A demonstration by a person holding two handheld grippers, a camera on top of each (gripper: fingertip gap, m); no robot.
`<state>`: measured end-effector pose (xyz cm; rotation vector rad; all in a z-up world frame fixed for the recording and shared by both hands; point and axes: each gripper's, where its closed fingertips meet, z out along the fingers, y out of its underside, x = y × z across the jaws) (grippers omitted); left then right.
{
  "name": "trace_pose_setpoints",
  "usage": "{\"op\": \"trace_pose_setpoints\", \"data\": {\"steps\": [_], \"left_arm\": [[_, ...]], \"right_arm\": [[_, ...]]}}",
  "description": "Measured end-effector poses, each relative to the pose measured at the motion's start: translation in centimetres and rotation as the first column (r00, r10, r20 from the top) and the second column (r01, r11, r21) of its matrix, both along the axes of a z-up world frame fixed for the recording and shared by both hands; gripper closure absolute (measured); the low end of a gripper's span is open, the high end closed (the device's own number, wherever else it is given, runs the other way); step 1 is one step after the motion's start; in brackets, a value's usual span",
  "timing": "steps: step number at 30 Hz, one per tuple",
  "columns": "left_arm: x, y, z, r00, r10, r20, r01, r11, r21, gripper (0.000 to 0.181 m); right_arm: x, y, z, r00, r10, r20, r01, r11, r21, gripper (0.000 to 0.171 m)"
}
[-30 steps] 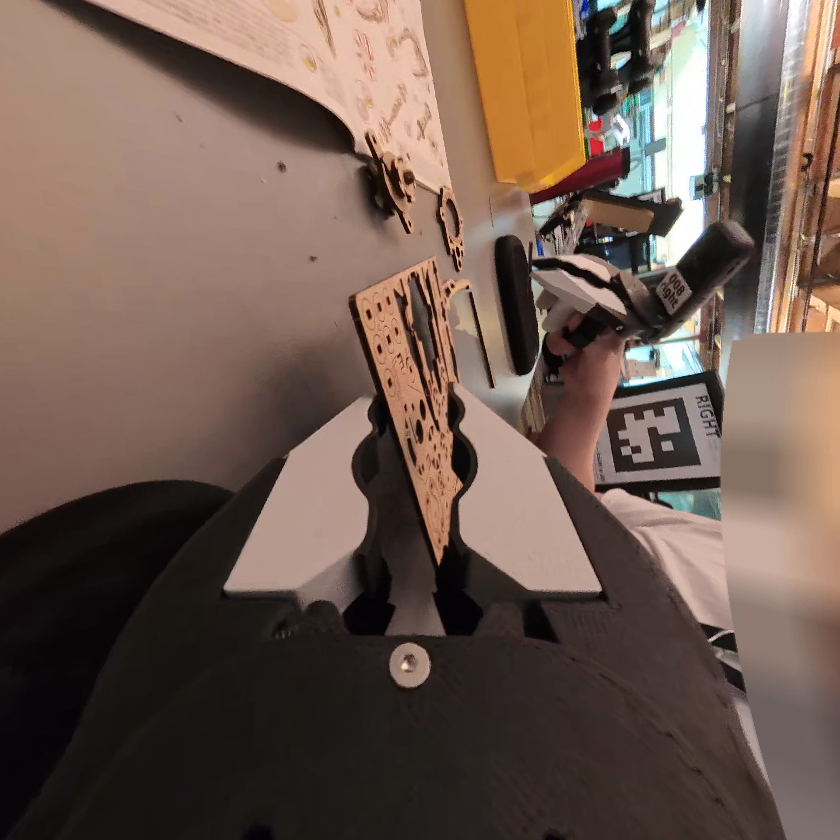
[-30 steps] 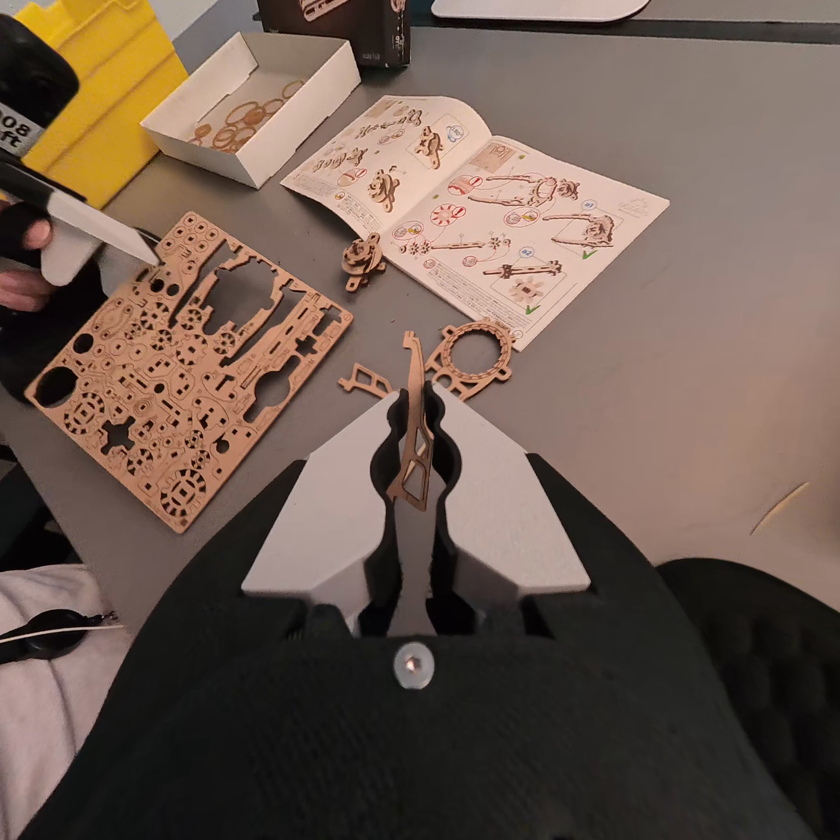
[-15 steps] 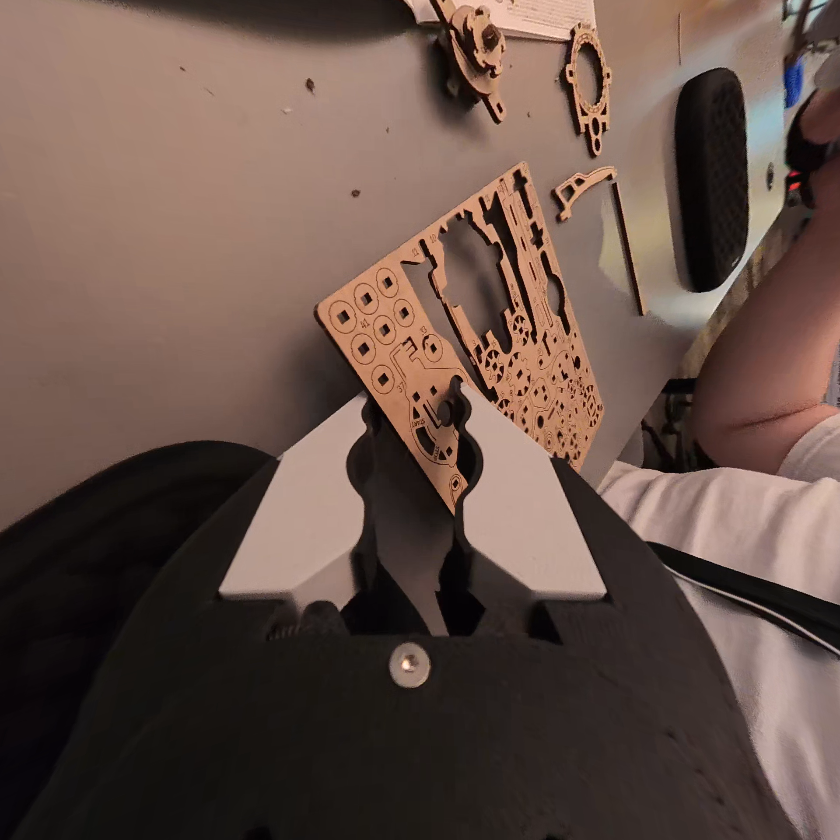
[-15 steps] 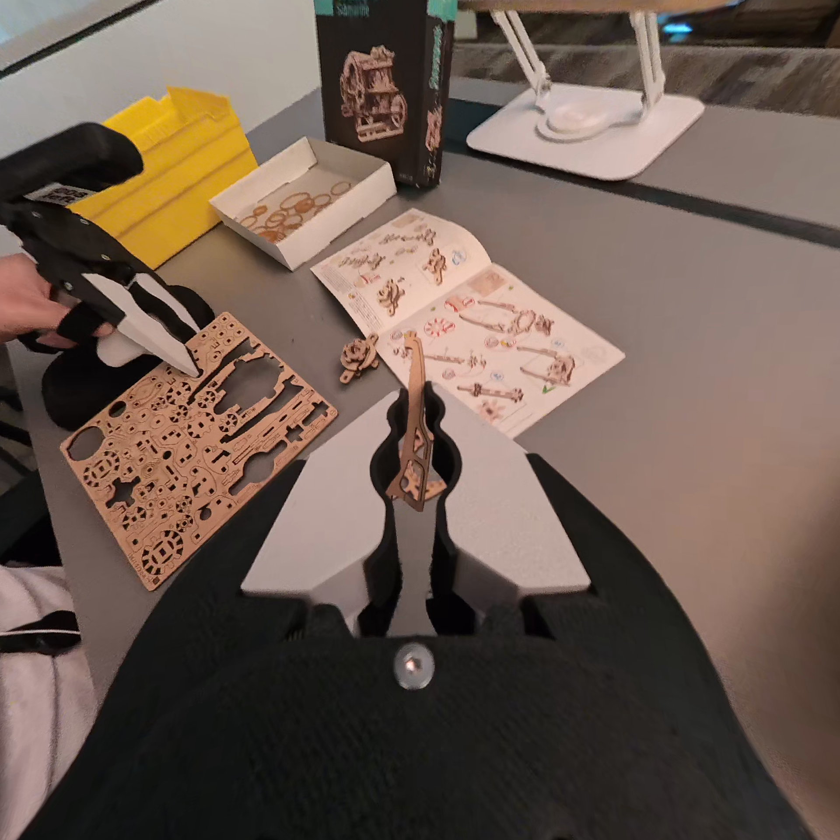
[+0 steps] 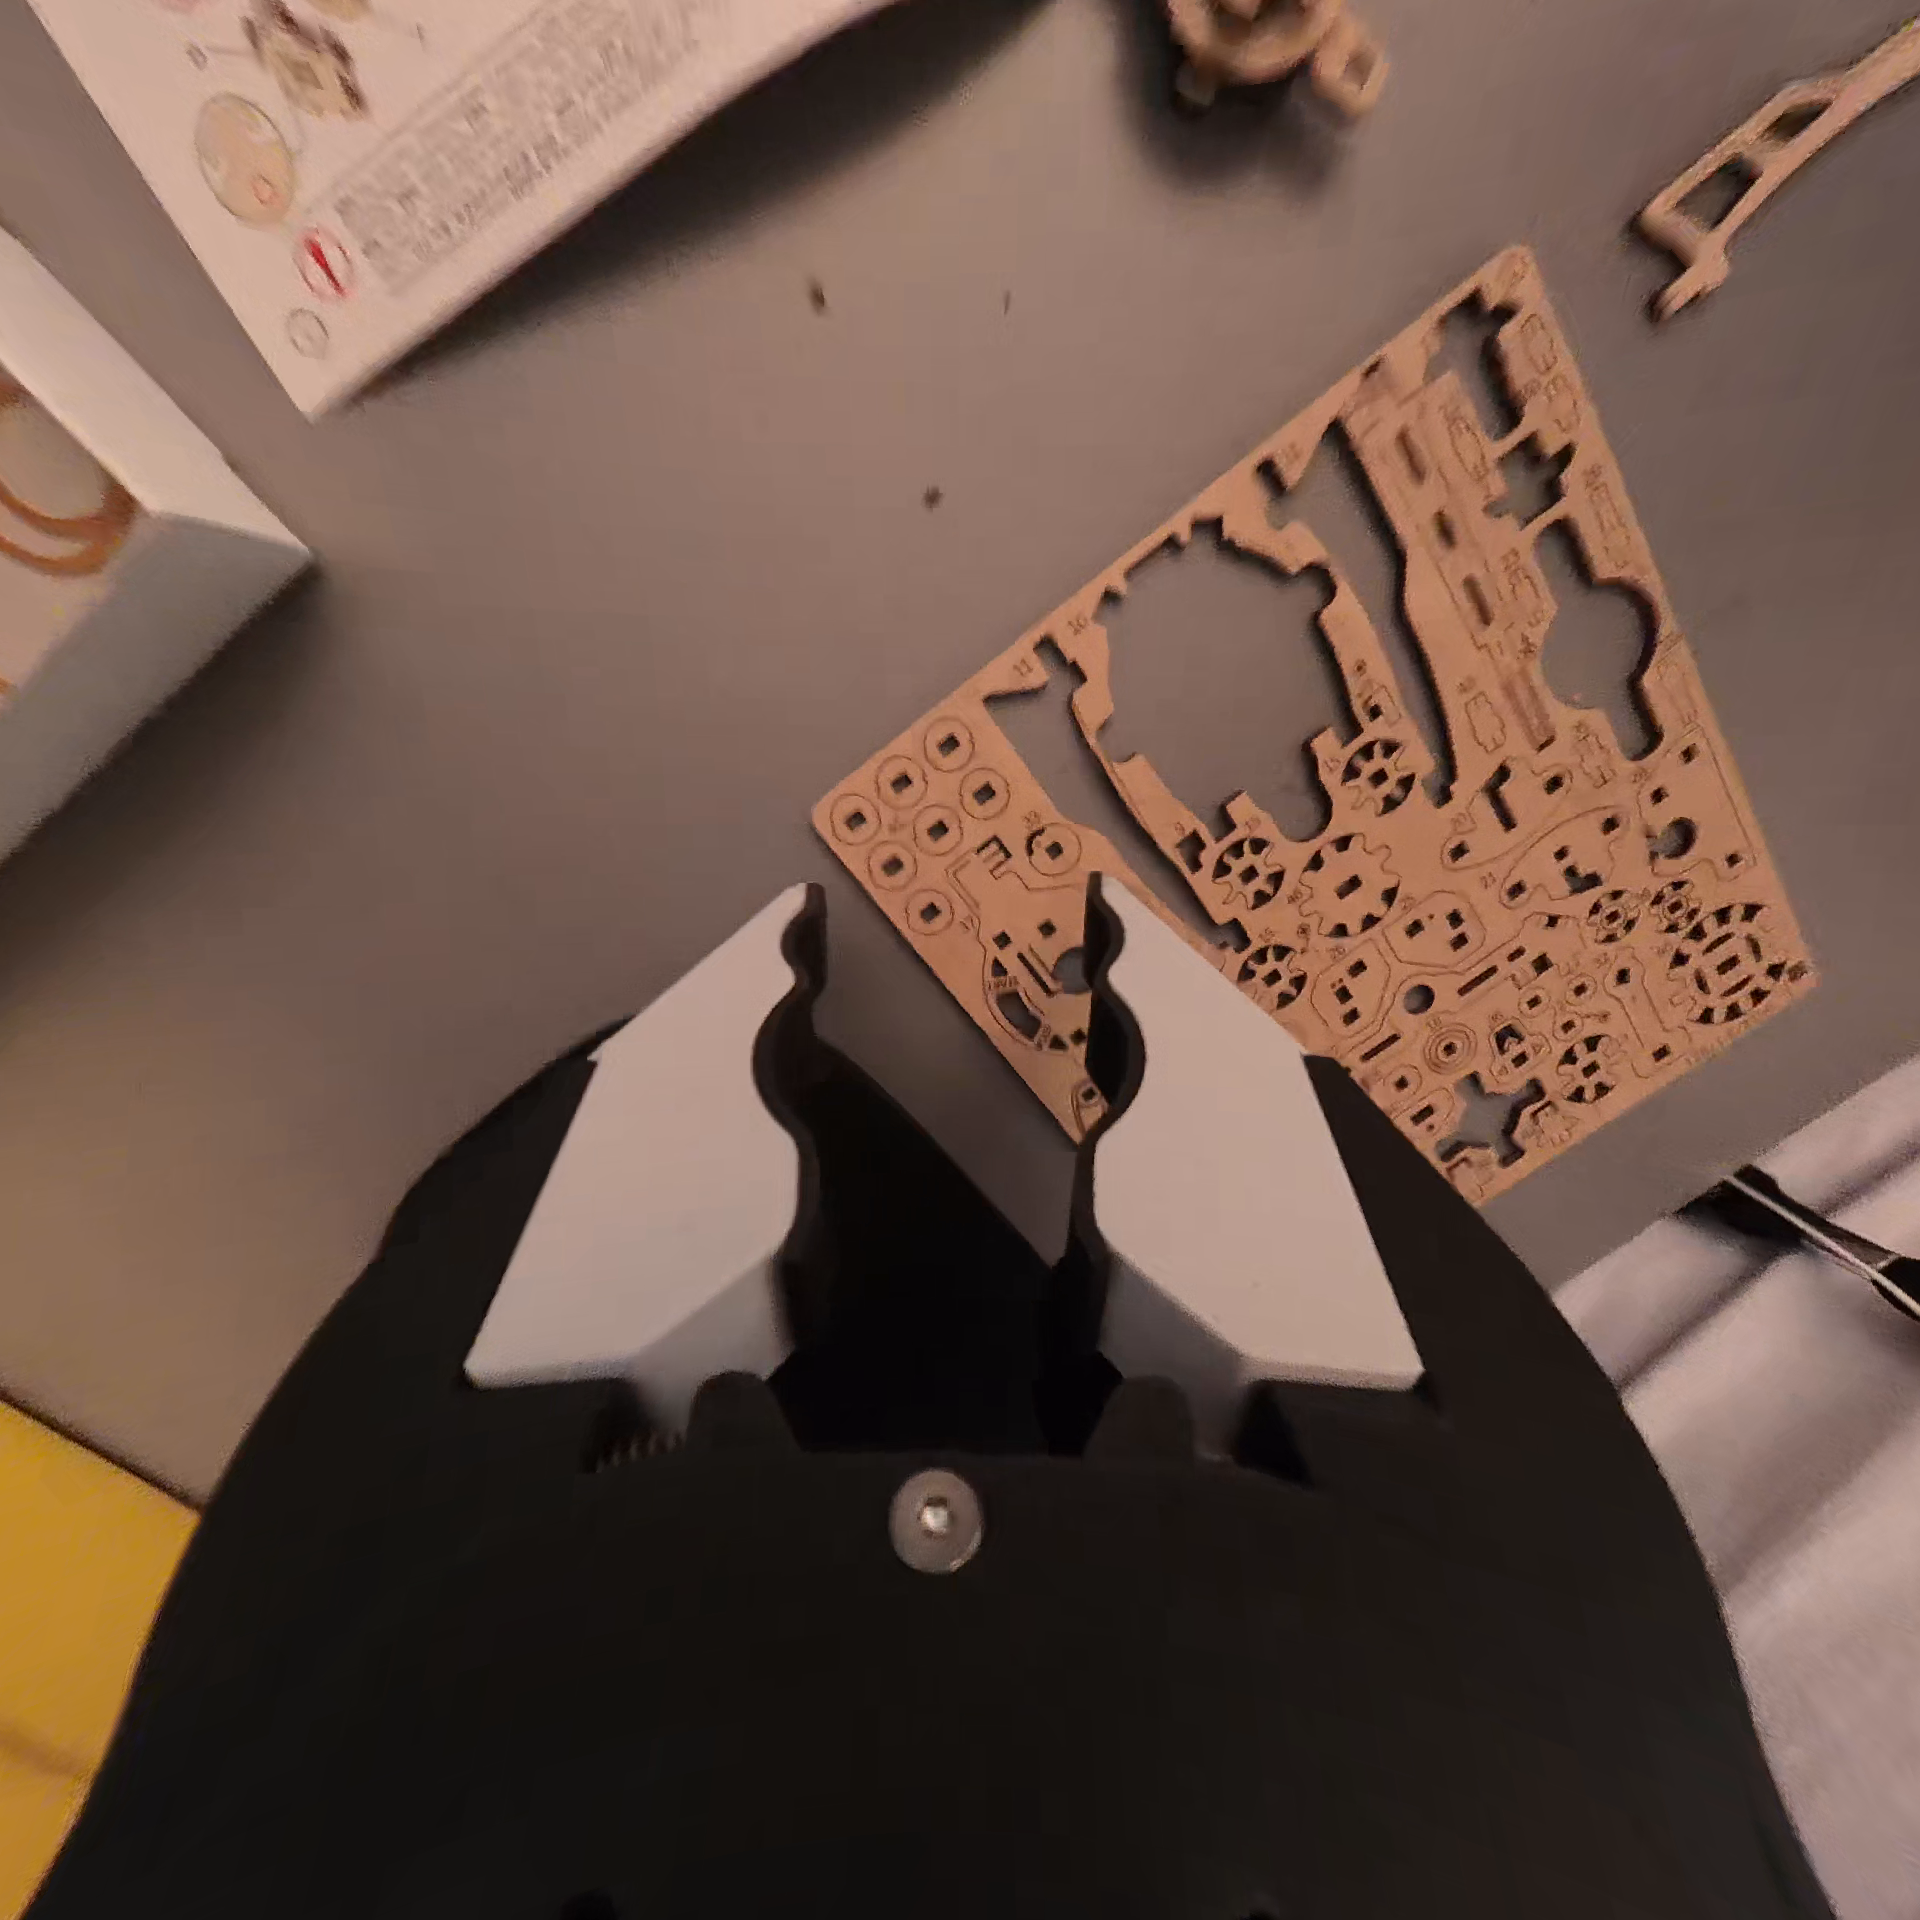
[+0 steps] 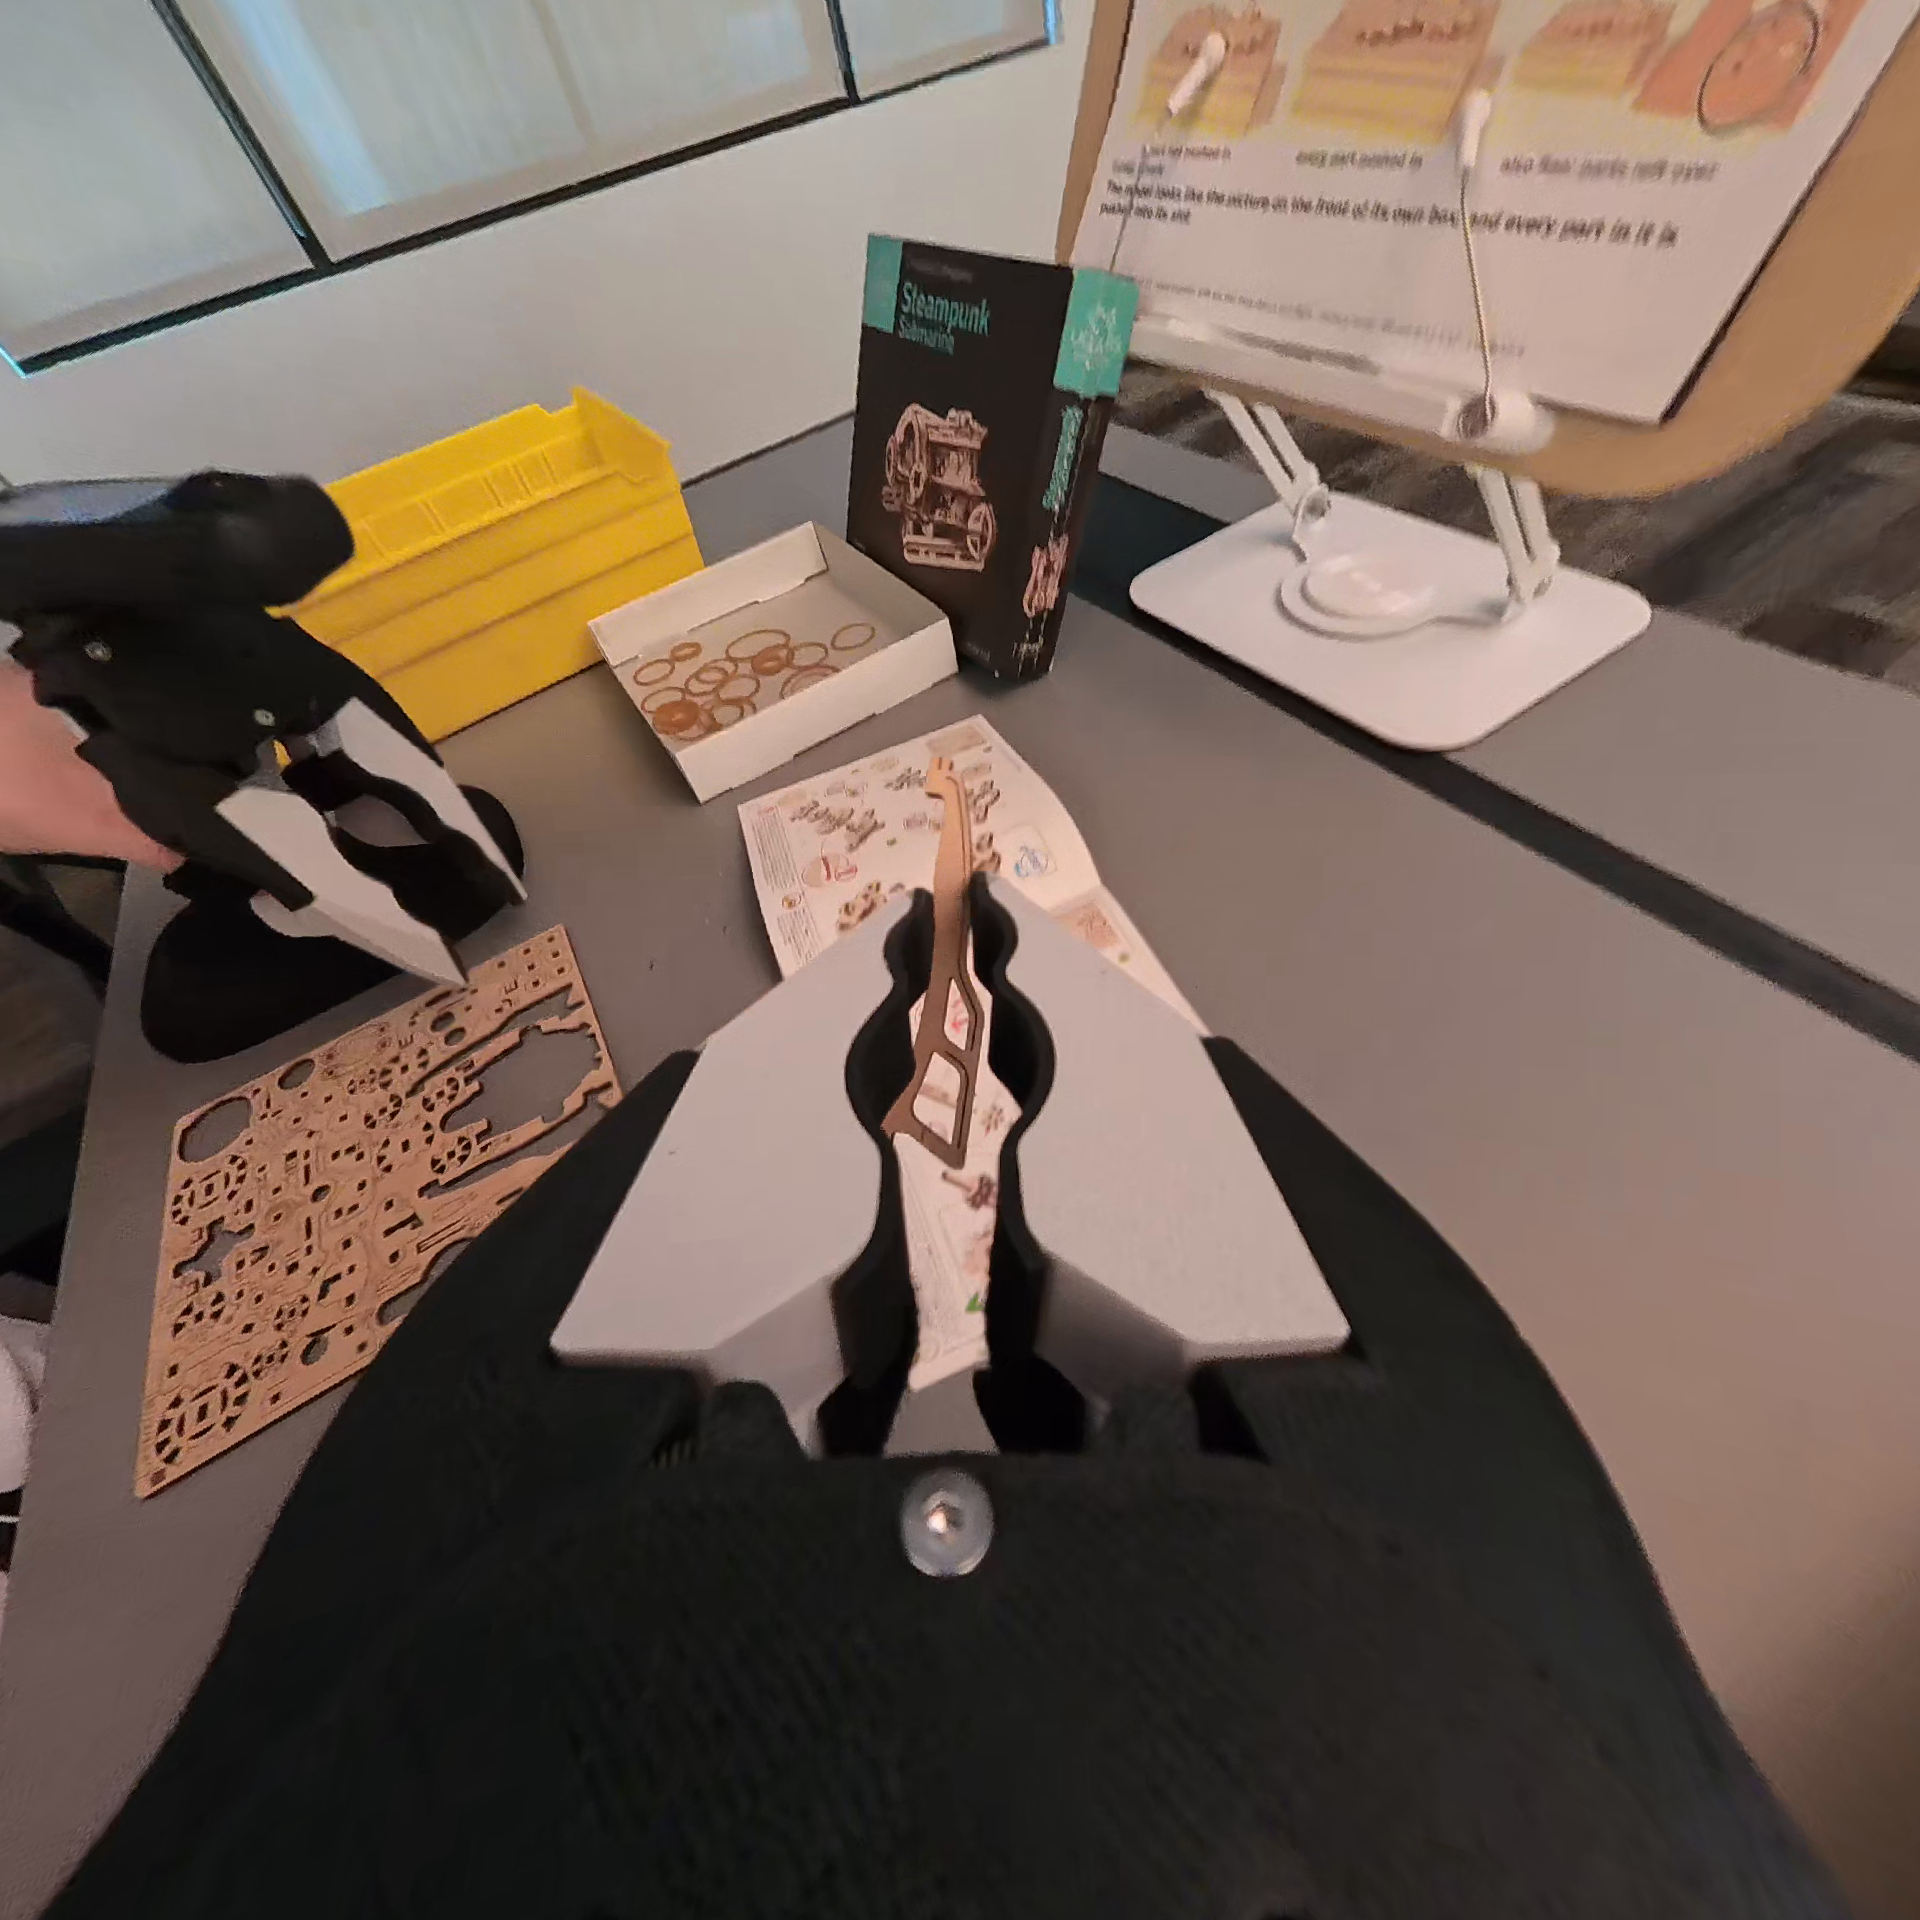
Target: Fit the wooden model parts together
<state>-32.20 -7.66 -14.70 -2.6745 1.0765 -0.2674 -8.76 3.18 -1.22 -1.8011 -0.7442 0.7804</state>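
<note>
My left gripper [image 5: 953, 904] is open and empty, low over the grey table. Its right finger overlaps the near corner of the flat wooden parts sheet [image 5: 1403, 831], which lies on the table. In the right wrist view the left gripper [image 6: 488, 935] hovers with its tips at the sheet's [image 6: 343, 1195] far corner. My right gripper [image 6: 948, 894] is shut on a long thin wooden strut [image 6: 951, 852] and holds it upright above the instruction booklet [image 6: 831, 842]. A small assembled wooden piece [image 5: 1257, 52] and a loose bracket [image 5: 1766, 177] lie beyond the sheet.
A white tray of wooden rings [image 6: 769, 665], a yellow bin [image 6: 499, 561] and a black product box [image 6: 977, 457] stand at the back. A white stand [image 6: 1382, 613] holds an instruction board at the back right. A black pad [image 6: 260, 987] lies under the left gripper. Some 30 centimeters of space lies between my two pairs of fingers. My right tips are about 20 centimeters from the small assembled wooden piece [image 5: 1257, 52], my left tips only 12 centimeters.
My left gripper has opened and let go of the parts sheet, which now lies flat on the table. My right gripper has risen and tilted up with the strut.
</note>
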Motion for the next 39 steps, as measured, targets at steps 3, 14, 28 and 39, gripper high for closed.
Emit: {"op": "trace_pose_setpoints", "data": {"steps": [3, 14, 28, 39], "left_arm": [[2.7, 2.6, 4.0, 0.968, -0.019, 0.249, -0.017, 0.990, 0.140, 0.135], [12.5, 7.0, 10.6, 0.625, -0.103, 0.774, 0.130, 0.991, 0.027, 0.142], [16.5, 6.6, 7.9, 0.576, -0.061, 0.815, 0.385, 0.900, -0.205, 0.143], [16.1, 4.4, 6.4, 0.569, -0.093, 0.817, 0.468, 0.854, -0.228, 0.181]], "right_arm": [[-1.0, 0.3, 0.8, 0.999, 0.043, 0.028, -0.045, 0.996, 0.072, 0.165], [-4.5, -4.0, -3.2, 0.929, 0.193, 0.317, -0.300, 0.892, 0.338, 0.165], [-6.5, -5.2, -6.0, 0.857, 0.263, 0.444, -0.422, 0.853, 0.308, 0.165], [-7.3, -5.7, -6.3, 0.852, 0.293, 0.433, -0.451, 0.832, 0.325, 0.161]]}}
